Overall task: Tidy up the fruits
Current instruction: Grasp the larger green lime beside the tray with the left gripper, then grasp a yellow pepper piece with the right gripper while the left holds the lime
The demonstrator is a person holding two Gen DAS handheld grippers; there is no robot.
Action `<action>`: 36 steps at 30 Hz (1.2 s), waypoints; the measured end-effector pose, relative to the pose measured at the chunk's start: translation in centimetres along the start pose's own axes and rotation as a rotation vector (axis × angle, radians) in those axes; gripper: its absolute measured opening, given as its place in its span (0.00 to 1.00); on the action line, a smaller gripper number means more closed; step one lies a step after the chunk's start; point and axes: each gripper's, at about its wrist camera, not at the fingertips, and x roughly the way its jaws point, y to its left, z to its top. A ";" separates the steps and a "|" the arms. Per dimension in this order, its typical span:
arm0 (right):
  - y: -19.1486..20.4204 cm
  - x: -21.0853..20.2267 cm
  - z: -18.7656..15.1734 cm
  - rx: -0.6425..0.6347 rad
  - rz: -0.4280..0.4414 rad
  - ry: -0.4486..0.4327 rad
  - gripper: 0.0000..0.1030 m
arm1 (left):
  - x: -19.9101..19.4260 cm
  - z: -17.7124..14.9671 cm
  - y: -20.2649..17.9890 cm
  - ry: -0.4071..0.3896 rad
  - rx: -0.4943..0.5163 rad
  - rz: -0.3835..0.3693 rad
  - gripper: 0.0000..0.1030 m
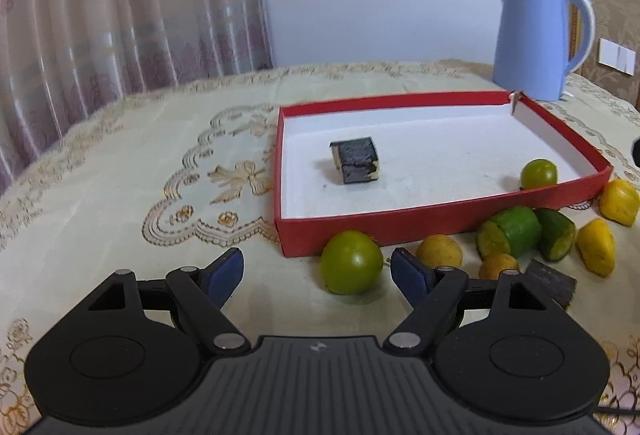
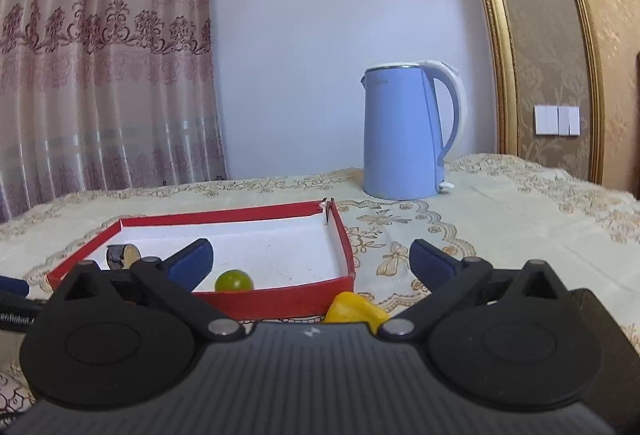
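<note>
A red tray (image 1: pixel 400 221) with a white floor holds a dark-skinned fruit chunk (image 1: pixel 355 159) and a small green fruit (image 1: pixel 539 174). In front of it lie a large green fruit (image 1: pixel 352 261), two small yellow fruits (image 1: pixel 439 251), two green cut pieces (image 1: pixel 510 231), two yellow pieces (image 1: pixel 596 246) and a dark chunk (image 1: pixel 554 282). My left gripper (image 1: pixel 318 273) is open, low over the cloth, with the large green fruit between its fingers. My right gripper (image 2: pixel 312 261) is open above the tray's (image 2: pixel 280 299) near right corner, over a yellow piece (image 2: pixel 354 309).
A blue electric kettle (image 1: pixel 534 35) stands behind the tray's far right corner; it also shows in the right wrist view (image 2: pixel 404 131). An embroidered cream cloth (image 1: pixel 140 175) covers the table. A curtain hangs at the back left, a wall behind.
</note>
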 end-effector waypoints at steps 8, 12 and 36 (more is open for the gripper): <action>3.1 -0.8 -0.3 -0.168 0.009 0.010 1.00 | 1.1 0.0 -0.1 0.038 -0.011 -0.042 0.51; 4.7 0.3 -0.4 -0.239 -0.078 0.079 1.00 | 1.3 0.2 -0.3 0.029 -0.016 -0.054 0.37; 0.2 -1.5 -0.6 -0.023 0.165 0.106 1.00 | 1.0 -0.5 -1.0 -0.013 0.017 -0.019 0.32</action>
